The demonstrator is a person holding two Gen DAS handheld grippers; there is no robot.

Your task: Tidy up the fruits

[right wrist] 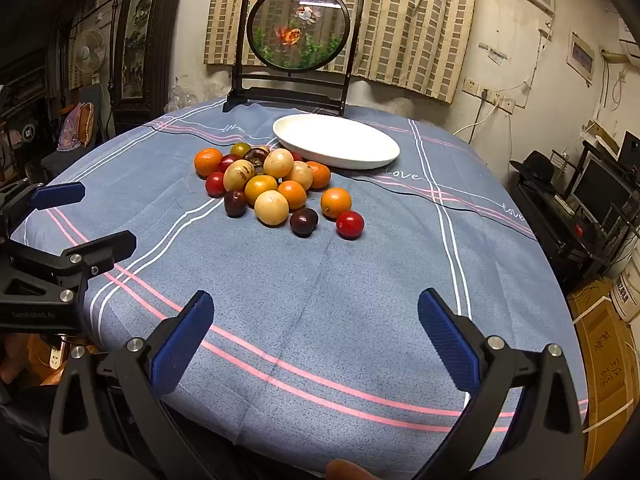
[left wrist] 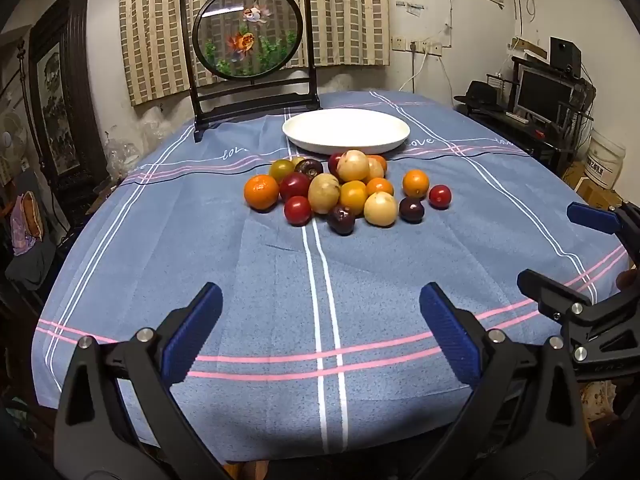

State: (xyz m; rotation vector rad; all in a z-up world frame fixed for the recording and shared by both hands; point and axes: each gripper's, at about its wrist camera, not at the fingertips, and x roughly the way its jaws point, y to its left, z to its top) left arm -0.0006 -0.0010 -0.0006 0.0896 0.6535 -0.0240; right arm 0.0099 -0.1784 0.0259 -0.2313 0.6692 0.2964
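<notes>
Nothing has been sorted yet: the fruits (left wrist: 344, 192) are heaped on the surface (left wrist: 240, 280) and the white plate (left wrist: 346, 131) is left bare. Both the left gripper (left wrist: 320, 336) and the right gripper (right wrist: 316, 340) are held with fingers fully spread, and nothing is gripped.

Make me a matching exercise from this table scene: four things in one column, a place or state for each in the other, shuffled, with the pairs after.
Things
1. white plate
2. goldfish screen
3. pile of fruit
4. left gripper

Places or states
A. stands upright at the far edge of the table, by the curtain
B. lies on the cloth just in front of the plate
C. hangs over the near edge of the table, jaws wide, nothing between them
D. sits behind the fruit with nothing on it

Pairs: 1-D, 2-A, 3-B, 4-C
</notes>
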